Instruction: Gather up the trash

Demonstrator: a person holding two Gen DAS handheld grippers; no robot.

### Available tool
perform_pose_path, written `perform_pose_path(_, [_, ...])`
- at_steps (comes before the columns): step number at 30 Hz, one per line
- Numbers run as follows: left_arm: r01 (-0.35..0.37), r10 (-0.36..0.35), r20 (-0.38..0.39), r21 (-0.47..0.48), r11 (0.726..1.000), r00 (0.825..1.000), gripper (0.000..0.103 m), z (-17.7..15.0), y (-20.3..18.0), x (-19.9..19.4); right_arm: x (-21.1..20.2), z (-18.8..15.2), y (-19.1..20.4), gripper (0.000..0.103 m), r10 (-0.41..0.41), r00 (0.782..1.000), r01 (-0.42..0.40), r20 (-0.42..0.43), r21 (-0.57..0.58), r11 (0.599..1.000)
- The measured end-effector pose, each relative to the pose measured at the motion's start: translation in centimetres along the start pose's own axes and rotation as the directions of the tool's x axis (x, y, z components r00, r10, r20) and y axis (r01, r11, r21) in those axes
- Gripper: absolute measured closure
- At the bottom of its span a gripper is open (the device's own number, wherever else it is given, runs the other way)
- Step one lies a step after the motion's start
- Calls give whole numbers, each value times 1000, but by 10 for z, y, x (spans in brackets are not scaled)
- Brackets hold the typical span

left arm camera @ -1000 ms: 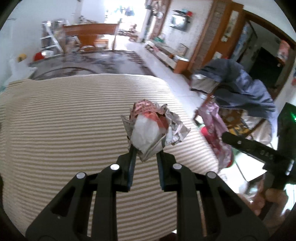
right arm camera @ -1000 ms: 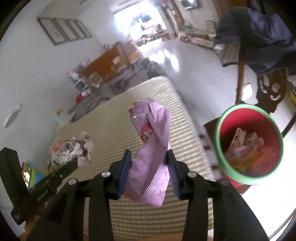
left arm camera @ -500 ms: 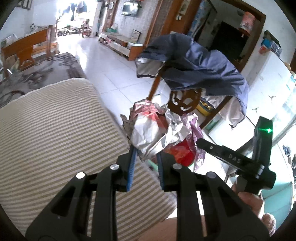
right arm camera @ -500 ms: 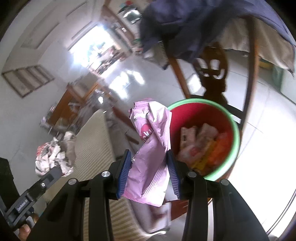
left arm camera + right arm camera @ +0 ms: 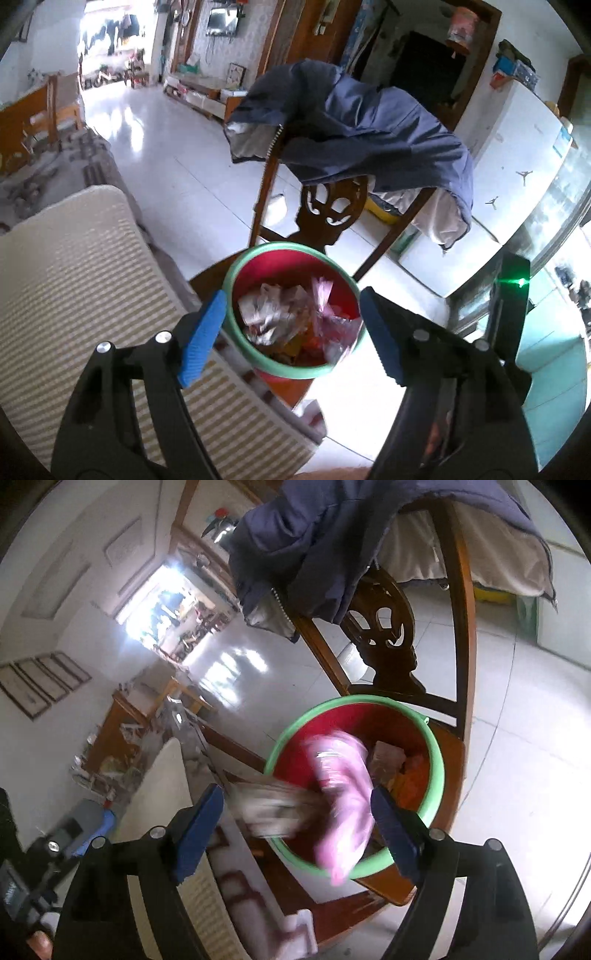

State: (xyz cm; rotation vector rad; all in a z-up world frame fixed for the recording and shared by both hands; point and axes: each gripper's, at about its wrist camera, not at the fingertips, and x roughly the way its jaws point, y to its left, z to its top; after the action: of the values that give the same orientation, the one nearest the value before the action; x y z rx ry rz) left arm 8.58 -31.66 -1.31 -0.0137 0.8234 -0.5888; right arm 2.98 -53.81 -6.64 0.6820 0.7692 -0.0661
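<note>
Now both the left gripper (image 5: 291,332) and right gripper (image 5: 297,830), jaws just spread wide and empty, hang above the red bin (image 5: 236,280) so the pink wrapper (image 5: 343,812) and crumpled foil (image 5: 273,808) drop in.

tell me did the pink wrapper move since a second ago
Yes. The pink wrapper has left the right gripper, whose jaws have just opened, and is dropping into the red bucket.

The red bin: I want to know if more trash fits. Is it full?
Not full. In the left wrist view, wrappers cover the bottom of the red bin, with bare wall above them.
</note>
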Motion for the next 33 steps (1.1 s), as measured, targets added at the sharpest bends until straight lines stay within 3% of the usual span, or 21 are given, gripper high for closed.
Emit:
perform_pose_path(3, [-43, 43, 40, -14, 999, 998, 9, -9, 11, -19, -4, -2, 13, 23, -4, 1000, 4, 6, -25, 1000])
perform_pose_path(6, [-70, 78, 87, -89, 994, 993, 6, -20, 34, -47, -11, -6, 51, 22, -18, 999, 23, 33, -145, 989])
perform_pose_path(8, [-99, 119, 135, -148, 984, 984, 6, -32, 53, -72, -18, -11, 79, 17, -6, 998, 20, 63, -223, 975])
perform_pose_path(10, [-162, 194, 167, -187, 969, 967, 6, -45, 73, -96, -28, -20, 116, 10, 31, 994, 4, 107, -317, 949])
perform_pose_path(13, [-182, 220, 155, -225, 957, 963, 6, -62, 106, -120, -40, -35, 163, 7, 92, 982, -11, 162, -440, 898])
perform_pose_path(16, [-222, 267, 147, -267, 938, 952, 6, -77, 136, -141, -49, -54, 207, 7, 201, 962, -79, 187, -511, 856])
perform_pose_path(21, [-294, 382, 212, -354, 888, 899, 6, -107, 183, -183, -35, -86, 234, 7, 310, 919, -146, 243, -520, 841])
perform_pose_path(23, [-304, 418, 245, -392, 868, 875, 5, -117, 196, -193, -19, -102, 233, 7, 286, 925, -124, 249, -513, 849])
perform_pose_path(26, [-329, 474, 261, -449, 831, 841, 5, -127, 211, -200, 6, -107, 237, 7, 184, 968, -77, 169, -502, 862])
perform_pose_path(29, [-295, 462, 293, -470, 832, 837, 5, -126, 215, -206, 5, -110, 237, 7, 167, 961, -33, 221, -507, 861])
perform_pose_path(33, [-330, 491, 346, -431, 840, 799, 5, -128, 205, -215, 3, -114, 239, 7, 164, 953, -7, 256, -521, 853])
